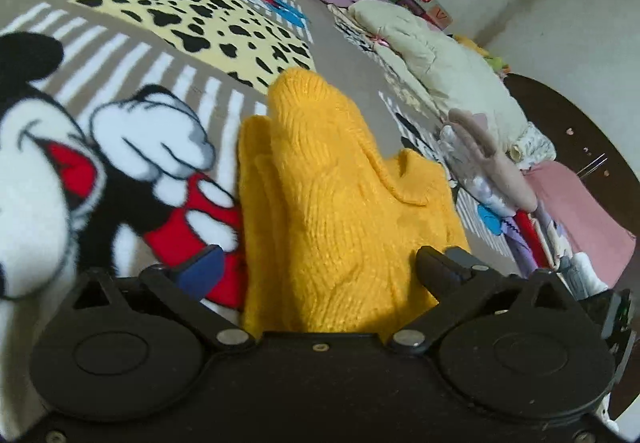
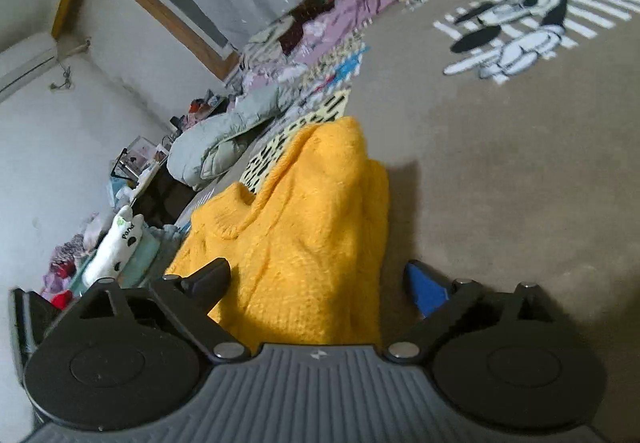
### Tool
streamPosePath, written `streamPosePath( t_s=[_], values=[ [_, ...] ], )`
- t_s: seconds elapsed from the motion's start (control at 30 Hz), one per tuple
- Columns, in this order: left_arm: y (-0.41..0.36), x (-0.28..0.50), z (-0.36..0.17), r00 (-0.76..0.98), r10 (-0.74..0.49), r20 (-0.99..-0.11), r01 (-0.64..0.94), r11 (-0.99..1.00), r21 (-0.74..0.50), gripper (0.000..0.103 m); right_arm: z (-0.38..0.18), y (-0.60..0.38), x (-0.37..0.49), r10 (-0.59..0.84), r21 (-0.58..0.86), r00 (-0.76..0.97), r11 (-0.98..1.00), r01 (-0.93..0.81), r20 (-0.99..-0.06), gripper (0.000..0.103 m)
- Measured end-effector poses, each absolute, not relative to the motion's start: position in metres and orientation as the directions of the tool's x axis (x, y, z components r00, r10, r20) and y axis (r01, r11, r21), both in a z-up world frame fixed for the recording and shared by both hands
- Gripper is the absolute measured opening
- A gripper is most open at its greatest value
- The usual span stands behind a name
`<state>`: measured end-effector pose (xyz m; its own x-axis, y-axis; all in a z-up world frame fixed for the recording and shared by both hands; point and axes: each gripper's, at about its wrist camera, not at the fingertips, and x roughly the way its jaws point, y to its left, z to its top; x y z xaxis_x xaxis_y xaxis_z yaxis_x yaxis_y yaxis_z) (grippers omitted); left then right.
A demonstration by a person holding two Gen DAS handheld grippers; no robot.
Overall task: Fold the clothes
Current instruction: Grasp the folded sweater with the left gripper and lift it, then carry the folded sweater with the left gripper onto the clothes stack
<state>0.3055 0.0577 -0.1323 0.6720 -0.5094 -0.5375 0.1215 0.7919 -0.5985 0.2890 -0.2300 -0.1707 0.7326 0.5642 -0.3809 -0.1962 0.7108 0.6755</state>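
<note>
A yellow knitted sweater [image 1: 332,203] lies bunched on the cartoon-print blanket [image 1: 120,147], its ribbed collar toward the right. My left gripper [image 1: 320,271] is open wide, and the sweater's near part fills the gap between its blue-padded left finger [image 1: 200,273] and black right finger [image 1: 436,269]. In the right wrist view the same sweater [image 2: 304,235] rises in a fold on the brown blanket [image 2: 500,183]. My right gripper [image 2: 320,285] is open too, its fingers standing on either side of the sweater's near edge without pressing it.
Cream and lilac bedding [image 1: 440,59] is heaped along the far right, with a pink cloth [image 1: 580,211] and small garments beside it. A grey-green quilt [image 2: 224,139] and a white plush toy [image 2: 116,243] lie at the bed's left edge. A white wall [image 2: 52,147] is behind.
</note>
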Motion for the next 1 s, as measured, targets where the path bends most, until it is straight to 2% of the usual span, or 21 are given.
streamPosePath(
  t_s=[0.03, 0.1, 0.23, 0.33, 0.53, 0.73, 0.9, 1.0],
  values=[
    [0.058, 0.305, -0.134, 0.676, -0.512, -0.530, 0.121, 0.787, -0.605, 0.086, -0.172, -0.226, 0.288, 0.568, 0.665, 0.732, 0.715, -0.214, -0.375, 0.071],
    [0.060, 0.305, -0.136, 0.666, -0.549, -0.505, 0.118, 0.746, -0.655, 0.073, -0.175, -0.226, 0.289, 0.604, 0.702, 0.712, 0.677, -0.222, -0.358, 0.067],
    [0.062, 0.295, -0.133, 0.672, -0.567, -0.476, 0.114, 0.714, -0.690, 0.064, -0.174, -0.228, 0.284, 0.620, 0.734, 0.711, 0.643, -0.219, -0.331, 0.059],
    [0.071, 0.282, -0.126, 0.672, -0.585, -0.455, 0.084, 0.670, -0.737, 0.062, -0.168, -0.228, 0.274, 0.647, 0.770, 0.702, 0.597, -0.226, -0.296, 0.059],
    [0.106, 0.229, -0.097, 0.735, -0.556, -0.388, 0.090, 0.648, -0.757, 0.062, -0.143, -0.205, 0.246, 0.722, 0.810, 0.655, 0.511, -0.287, -0.223, 0.059],
    [0.167, 0.174, -0.083, 0.797, -0.477, -0.370, 0.001, 0.615, -0.789, 0.062, -0.120, -0.143, 0.229, 0.800, 0.802, 0.559, 0.474, -0.363, -0.220, 0.059],
    [0.215, 0.147, -0.076, 0.861, -0.407, -0.304, -0.003, 0.595, -0.804, 0.062, -0.109, -0.090, 0.224, 0.853, 0.809, 0.483, 0.421, -0.411, -0.198, 0.059],
    [0.246, 0.141, -0.082, 0.884, -0.369, -0.288, -0.037, 0.558, -0.829, 0.062, -0.102, -0.052, 0.238, 0.873, 0.795, 0.436, 0.417, -0.439, -0.217, 0.059]
  ],
)
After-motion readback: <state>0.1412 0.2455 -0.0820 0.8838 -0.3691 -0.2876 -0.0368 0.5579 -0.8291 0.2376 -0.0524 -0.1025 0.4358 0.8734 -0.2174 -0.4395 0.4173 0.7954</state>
